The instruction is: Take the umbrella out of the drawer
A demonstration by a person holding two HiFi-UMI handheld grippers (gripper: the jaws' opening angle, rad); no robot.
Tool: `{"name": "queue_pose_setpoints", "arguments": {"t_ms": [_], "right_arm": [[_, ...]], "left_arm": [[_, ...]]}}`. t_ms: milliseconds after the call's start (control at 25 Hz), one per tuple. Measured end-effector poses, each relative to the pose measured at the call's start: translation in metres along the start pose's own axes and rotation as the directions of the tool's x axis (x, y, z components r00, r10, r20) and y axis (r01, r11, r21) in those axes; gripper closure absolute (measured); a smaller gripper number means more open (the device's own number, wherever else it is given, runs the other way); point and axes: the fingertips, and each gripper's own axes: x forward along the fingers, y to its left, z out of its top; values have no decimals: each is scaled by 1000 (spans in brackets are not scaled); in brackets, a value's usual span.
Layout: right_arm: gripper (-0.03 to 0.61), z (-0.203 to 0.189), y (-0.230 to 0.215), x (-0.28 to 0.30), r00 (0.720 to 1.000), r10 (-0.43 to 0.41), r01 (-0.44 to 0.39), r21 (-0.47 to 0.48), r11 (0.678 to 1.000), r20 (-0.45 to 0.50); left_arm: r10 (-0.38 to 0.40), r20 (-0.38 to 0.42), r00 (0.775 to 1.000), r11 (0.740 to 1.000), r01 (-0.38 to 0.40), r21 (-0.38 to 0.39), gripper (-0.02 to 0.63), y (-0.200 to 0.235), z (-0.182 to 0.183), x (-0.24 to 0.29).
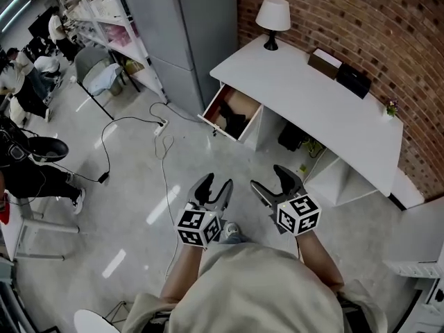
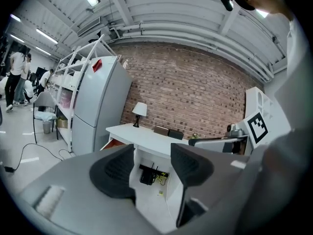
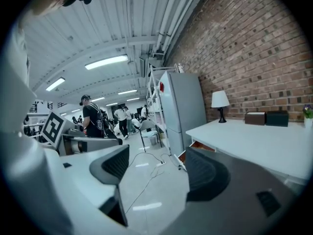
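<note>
A white desk (image 1: 305, 96) stands against the brick wall. Its left drawer (image 1: 232, 113) is pulled out, and a dark thing (image 1: 236, 125) lies inside it, too small to make out. Both grippers hang over the floor well short of the desk. My left gripper (image 1: 214, 189) is open and empty, and so is my right gripper (image 1: 276, 182). In the left gripper view the left gripper (image 2: 152, 168) frames the desk's open underside, with the drawer (image 2: 111, 143) to its left. The right gripper (image 3: 156, 168) shows bare floor between its jaws, with the drawer (image 3: 195, 146) beyond them.
A tall grey cabinet (image 1: 187, 26) stands left of the desk, with wire shelving behind it. Cables and a power strip (image 1: 161, 127) trail across the floor. A lamp (image 1: 272, 16) and two boxes (image 1: 340, 71) sit on the desk. A seated person (image 1: 28, 161) is at the left.
</note>
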Motion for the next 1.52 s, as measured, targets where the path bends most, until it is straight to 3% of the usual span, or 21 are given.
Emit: {"name": "queue_pose_setpoints", "arguments": {"t_ms": [440,880,1160,1520], "right_arm": [[224,16,-19,100,1000,-12,12,-17,1000,-2],[230,9,-32,148,998,-27,26,-22,999,-65],[232,7,-64,179,995,-13,10,-37,999,-103],[235,16,-117,263,988,26,-35,-57,998,-149]], "left_arm": [[-7,-5,1000,1000,7,-2,391,88,20,48],[23,-22,999,998,-24,-57,391,143,18,65],[63,-42,997,994,-66,-88,391,167,13,93],[113,-61,992,989,-118,-85,391,208,30,157]]}}
